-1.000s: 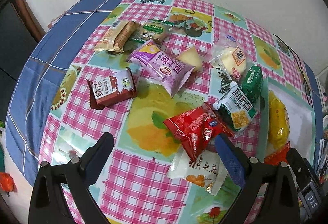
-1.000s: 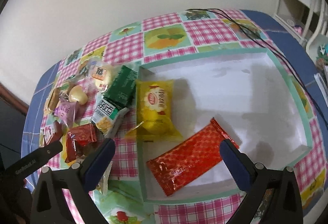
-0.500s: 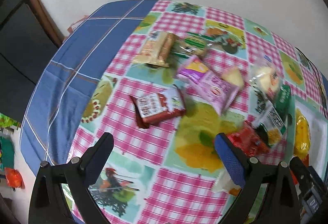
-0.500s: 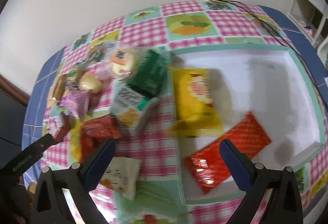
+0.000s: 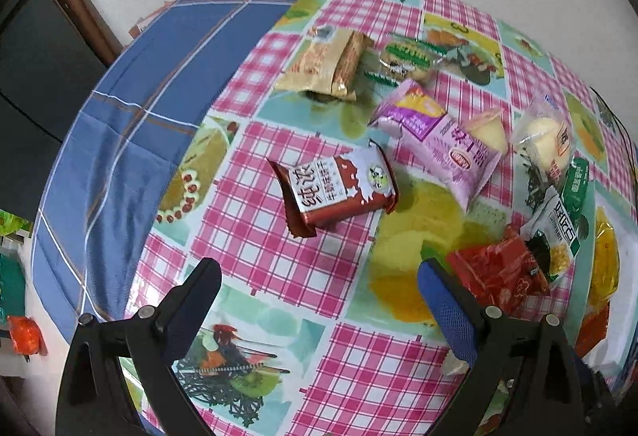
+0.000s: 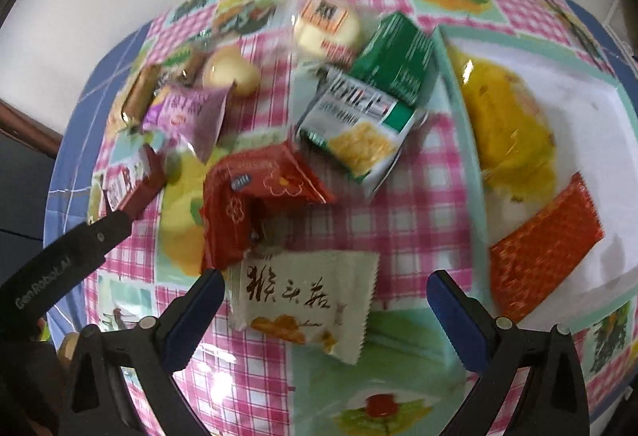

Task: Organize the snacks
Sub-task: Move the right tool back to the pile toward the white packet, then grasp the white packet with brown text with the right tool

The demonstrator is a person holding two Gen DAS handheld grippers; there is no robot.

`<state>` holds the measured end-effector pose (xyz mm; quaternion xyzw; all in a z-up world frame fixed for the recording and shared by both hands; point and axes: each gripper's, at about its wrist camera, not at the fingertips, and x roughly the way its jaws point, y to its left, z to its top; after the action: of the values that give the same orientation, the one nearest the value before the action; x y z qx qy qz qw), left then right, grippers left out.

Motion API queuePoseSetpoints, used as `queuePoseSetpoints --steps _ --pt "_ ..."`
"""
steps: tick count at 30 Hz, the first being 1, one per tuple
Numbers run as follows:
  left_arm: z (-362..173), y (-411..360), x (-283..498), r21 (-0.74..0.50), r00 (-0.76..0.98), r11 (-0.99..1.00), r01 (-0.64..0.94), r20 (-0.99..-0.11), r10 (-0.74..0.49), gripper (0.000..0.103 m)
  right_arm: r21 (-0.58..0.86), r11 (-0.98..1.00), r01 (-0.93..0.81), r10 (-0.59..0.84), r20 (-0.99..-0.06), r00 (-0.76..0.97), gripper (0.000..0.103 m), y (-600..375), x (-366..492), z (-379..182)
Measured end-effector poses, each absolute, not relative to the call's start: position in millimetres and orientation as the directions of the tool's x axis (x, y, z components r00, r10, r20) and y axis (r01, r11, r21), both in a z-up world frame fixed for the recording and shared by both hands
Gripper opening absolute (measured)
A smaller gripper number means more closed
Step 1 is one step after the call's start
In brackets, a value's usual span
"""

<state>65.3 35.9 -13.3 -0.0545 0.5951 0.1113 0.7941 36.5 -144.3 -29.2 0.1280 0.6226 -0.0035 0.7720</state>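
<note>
Both claws are wide open and empty; the right claw (image 6: 321, 300) has moved from the tray (image 6: 458, 85) to the near white packet (image 6: 305, 300), while the left claw (image 5: 319, 280) now faces the brown packet (image 5: 335, 193) on the tabletop (image 5: 259, 248), so two pickups seem next.

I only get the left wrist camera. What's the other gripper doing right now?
Observer: The right gripper points at a cream packet with brown writing, lying flat on the tablecloth.
Child: Is it holding that packet?
Observer: No. Its jaws stand wide open, one on each side of the packet, and have not closed on it.
Child: What's inside the tray? I see only its edge.
Observer: A long red-orange packet lies inside the white tray, close beside a yellow packet.
</note>
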Motion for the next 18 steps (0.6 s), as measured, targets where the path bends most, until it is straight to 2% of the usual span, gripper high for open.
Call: queuePoseSetpoints --steps 8,12,15,16,18 --pt "-29 32 67 0.056 0.221 0.971 -0.231 -0.969 0.108 0.099 0.178 0.970 0.165 0.154 -0.977 0.147 0.103 -123 39 -54" --pt "-32 32 67 0.056 0.210 0.972 -0.230 -0.972 0.106 0.099 0.104 0.988 0.111 0.087 -0.985 0.147 0.101 -108 40 -57" --pt "-31 32 67 0.055 0.215 0.971 -0.231 -0.971 0.106 0.099 0.082 0.991 0.103 0.065 -0.985 0.157 0.092 -103 38 -58" --pt "-30 32 67 0.054 0.218 0.971 -0.232 -0.970 0.107 0.099 0.085 0.991 0.099 0.068 -0.984 0.167 0.084 -100 38 -56" --pt "-29 33 67 0.053 0.225 0.972 -0.231 -0.969 0.106 0.099 0.106 0.990 0.098 0.087 -0.980 0.182 0.080 -99 37 -53"
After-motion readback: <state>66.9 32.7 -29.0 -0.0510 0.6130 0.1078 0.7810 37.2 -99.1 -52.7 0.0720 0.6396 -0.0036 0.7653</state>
